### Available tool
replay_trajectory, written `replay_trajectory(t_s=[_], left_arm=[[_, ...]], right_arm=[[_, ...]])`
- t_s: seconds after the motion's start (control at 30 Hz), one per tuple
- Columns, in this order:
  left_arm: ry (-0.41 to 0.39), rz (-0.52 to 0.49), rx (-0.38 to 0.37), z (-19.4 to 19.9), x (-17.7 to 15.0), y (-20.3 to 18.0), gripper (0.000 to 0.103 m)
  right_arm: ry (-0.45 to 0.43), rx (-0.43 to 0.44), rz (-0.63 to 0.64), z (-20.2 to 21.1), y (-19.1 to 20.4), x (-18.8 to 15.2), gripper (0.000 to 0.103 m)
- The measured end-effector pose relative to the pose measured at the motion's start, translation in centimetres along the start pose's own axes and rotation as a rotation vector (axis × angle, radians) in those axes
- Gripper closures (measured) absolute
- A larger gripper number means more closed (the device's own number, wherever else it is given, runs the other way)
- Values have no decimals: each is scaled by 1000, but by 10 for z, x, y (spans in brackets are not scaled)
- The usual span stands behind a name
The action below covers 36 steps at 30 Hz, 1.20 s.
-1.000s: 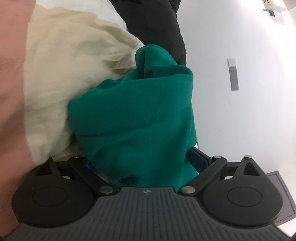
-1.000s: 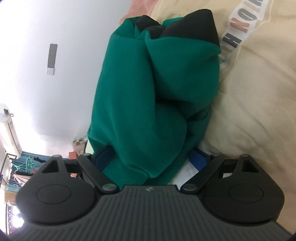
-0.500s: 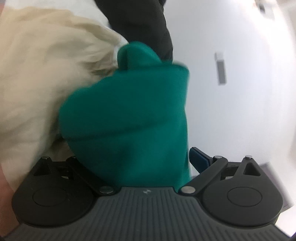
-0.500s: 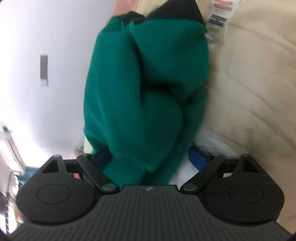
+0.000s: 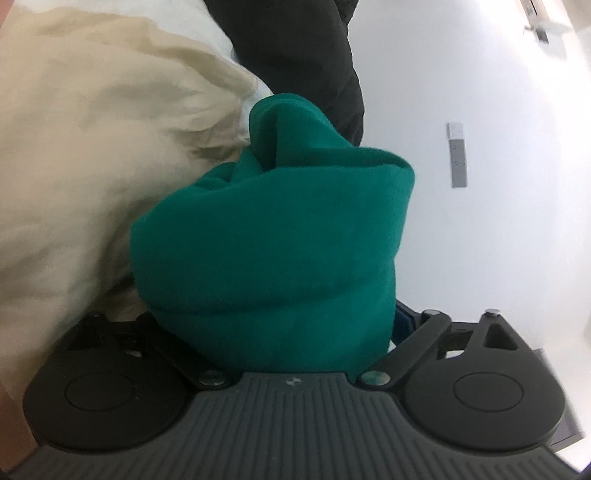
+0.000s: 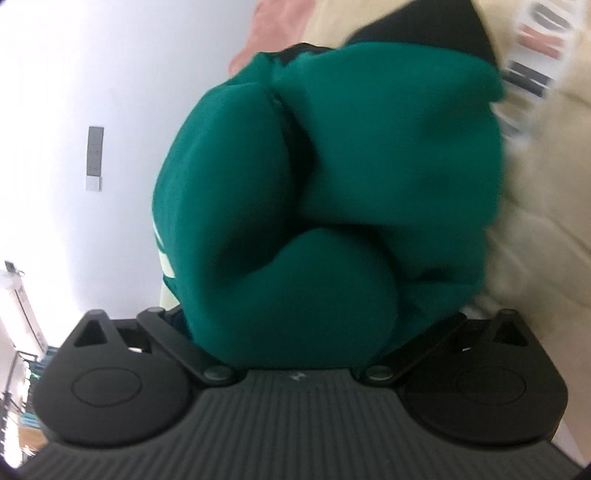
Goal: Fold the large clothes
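Note:
A thick bundle of the green garment (image 5: 273, 251) fills the gap of my left gripper (image 5: 273, 317). Its jaws are closing, and the cloth lies against the blue right pad (image 5: 403, 320); the left pad is hidden. In the right wrist view the green garment (image 6: 332, 206) bulges between the jaws of my right gripper (image 6: 314, 325), which are opening. The cloth covers both of that gripper's pads. A black lining (image 6: 424, 29) shows at the far end of the bundle.
A cream garment (image 5: 92, 147) lies crumpled beside the green one, and its printed letters (image 6: 532, 74) show in the right wrist view. A black garment (image 5: 295, 48) lies beyond. Pink bedding (image 6: 273, 33) sits underneath. A white wall with a switch panel (image 5: 457, 155) stands close by.
The green bundle now looms larger in the right wrist view and hides the blue pads seen earlier. In the left wrist view the bundle sits narrower and the cloth reaches the right pad.

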<state>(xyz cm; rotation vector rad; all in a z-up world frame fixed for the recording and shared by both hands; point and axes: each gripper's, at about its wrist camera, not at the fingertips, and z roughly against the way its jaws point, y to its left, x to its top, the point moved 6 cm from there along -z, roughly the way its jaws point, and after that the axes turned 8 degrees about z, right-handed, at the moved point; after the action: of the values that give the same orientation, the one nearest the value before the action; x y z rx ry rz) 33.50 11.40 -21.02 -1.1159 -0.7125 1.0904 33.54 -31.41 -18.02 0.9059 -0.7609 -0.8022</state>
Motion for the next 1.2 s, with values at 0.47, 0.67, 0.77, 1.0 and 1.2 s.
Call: replay_trajectory(t_s=[0.47, 0.67, 0.77, 1.0, 1.2], left_arm=[[1, -153, 1, 40, -18, -13, 65], [32, -197, 15, 90, -44, -18, 66], [48, -240, 15, 109, -60, -27, 65], [98, -322, 8, 132, -109, -57, 65], [158, -384, -37, 128, -163, -90, 65]], right_arm=[[32, 129, 267, 36, 33, 9, 62], [48, 147, 325, 79, 39, 15, 63], [33, 165, 324, 102, 43, 16, 63], [-16, 191, 351, 155, 51, 49, 64], [-86, 211, 361, 207, 44, 92, 64]])
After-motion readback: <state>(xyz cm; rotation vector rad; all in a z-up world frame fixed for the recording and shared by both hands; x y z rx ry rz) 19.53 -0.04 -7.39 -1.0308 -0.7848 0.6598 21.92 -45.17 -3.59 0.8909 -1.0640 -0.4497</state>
